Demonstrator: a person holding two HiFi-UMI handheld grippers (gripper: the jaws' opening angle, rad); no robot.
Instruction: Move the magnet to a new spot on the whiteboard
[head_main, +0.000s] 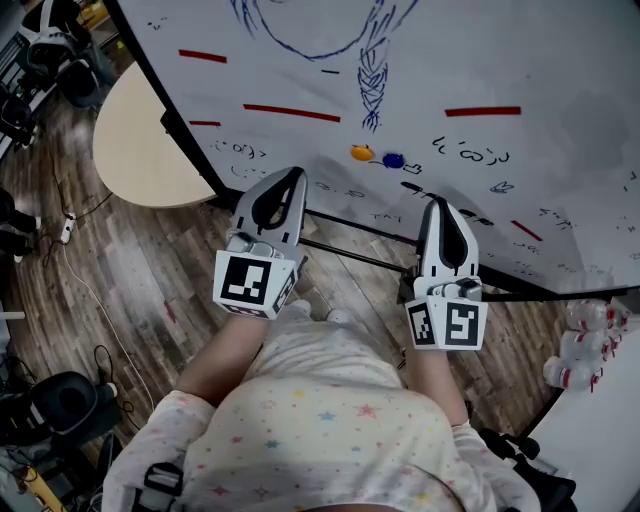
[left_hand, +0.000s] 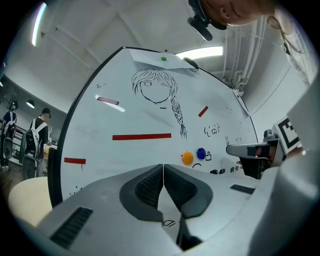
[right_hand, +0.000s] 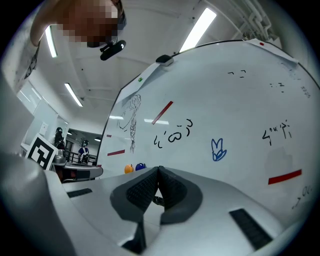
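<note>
An orange round magnet (head_main: 361, 153) (left_hand: 187, 158) (right_hand: 129, 169) and a blue one (head_main: 393, 160) (left_hand: 201, 153) (right_hand: 140, 166) sit side by side on the whiteboard (head_main: 560, 80), below a drawn braid. My left gripper (head_main: 290, 178) (left_hand: 163, 166) is shut with nothing in it, a short way below and left of the orange magnet. My right gripper (head_main: 437, 205) (right_hand: 158, 170) is shut too and empty, below and right of the blue magnet. Neither gripper touches the board.
Red strip magnets (head_main: 291, 113) and pen doodles are spread over the board. The board's dark frame and stand bars (head_main: 350, 255) run under the grippers. A beige round table (head_main: 140, 140) stands at the left, and bottles (head_main: 585, 345) are at the right.
</note>
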